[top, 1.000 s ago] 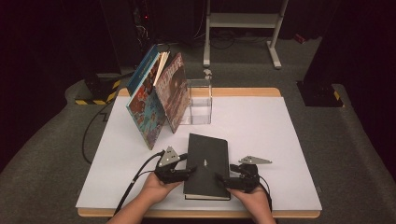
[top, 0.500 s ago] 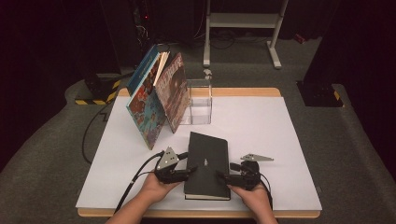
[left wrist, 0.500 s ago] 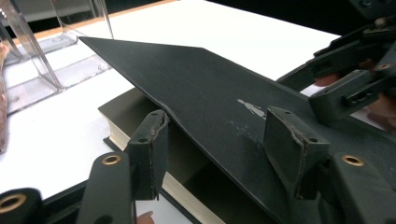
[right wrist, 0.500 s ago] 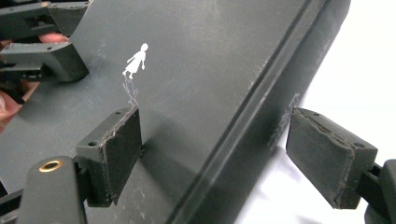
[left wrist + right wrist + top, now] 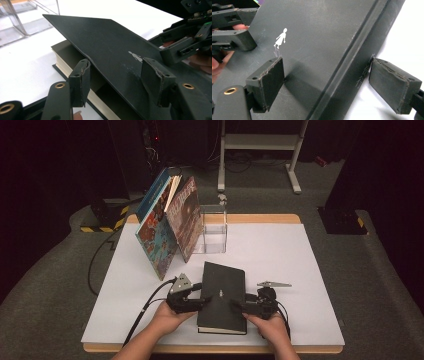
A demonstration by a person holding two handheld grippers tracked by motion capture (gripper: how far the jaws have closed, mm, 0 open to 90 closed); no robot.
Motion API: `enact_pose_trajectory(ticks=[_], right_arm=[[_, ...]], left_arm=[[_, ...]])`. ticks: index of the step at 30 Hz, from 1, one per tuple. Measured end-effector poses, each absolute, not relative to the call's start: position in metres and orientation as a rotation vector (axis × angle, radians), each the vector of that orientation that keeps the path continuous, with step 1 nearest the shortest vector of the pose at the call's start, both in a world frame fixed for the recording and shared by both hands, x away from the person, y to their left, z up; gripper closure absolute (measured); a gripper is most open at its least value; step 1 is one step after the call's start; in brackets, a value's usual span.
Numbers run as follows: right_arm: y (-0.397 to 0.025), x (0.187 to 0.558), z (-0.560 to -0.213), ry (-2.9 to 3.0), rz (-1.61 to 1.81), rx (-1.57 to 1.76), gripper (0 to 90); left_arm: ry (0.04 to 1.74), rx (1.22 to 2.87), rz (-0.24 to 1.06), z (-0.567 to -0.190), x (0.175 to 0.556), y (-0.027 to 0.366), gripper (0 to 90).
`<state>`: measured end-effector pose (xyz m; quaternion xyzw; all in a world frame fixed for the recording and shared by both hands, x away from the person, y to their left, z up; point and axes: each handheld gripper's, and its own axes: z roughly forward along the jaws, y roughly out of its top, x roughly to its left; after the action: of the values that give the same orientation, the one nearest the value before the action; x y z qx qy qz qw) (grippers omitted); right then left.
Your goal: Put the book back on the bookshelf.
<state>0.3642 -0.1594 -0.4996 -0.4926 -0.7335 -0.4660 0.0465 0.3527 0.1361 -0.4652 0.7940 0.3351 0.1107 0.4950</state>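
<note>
A black hardcover book [image 5: 222, 292] lies flat near the front of the white table [image 5: 280, 255]. In the high view my left gripper [image 5: 201, 301] meets its left edge and my right gripper [image 5: 238, 306] its right edge. My left gripper [image 5: 116, 67] is open. The front cover [image 5: 107, 37] is lifted off the page block [image 5: 60, 58], with one jaw under its edge and the other above it. My right gripper [image 5: 328, 67] is open astride the spine side of the book [image 5: 317, 30], one jaw on the cover, the other over the table.
Three picture books [image 5: 167, 227] lean against a clear acrylic box [image 5: 212, 227] at the back left. A black cable [image 5: 145, 312] trails off the front left. The table's front edge is just behind the person's hands. A white stand [image 5: 260, 142] is on the floor beyond.
Both grippers have shifted only slightly along the book's edges. The book has stayed in place.
</note>
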Motion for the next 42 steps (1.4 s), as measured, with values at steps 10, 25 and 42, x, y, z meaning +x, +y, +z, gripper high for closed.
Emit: enact_pose_trajectory(ticks=[10,25,42], right_arm=[[-0.156,0.360,-0.498,-2.295,-1.415,-1.507,13.2],[-0.157,0.357,-0.497,-2.314,-1.441,-1.482,13.4],[-0.155,0.355,-0.495,-2.340,-1.454,-1.470,14.1]], left_arm=[[0.913,1.926,0.147,-0.473,0.363,0.134,39.9],[0.829,2.009,0.063,-0.469,0.378,0.121,29.0],[0.715,1.988,0.156,-0.469,0.369,0.126,36.9]])
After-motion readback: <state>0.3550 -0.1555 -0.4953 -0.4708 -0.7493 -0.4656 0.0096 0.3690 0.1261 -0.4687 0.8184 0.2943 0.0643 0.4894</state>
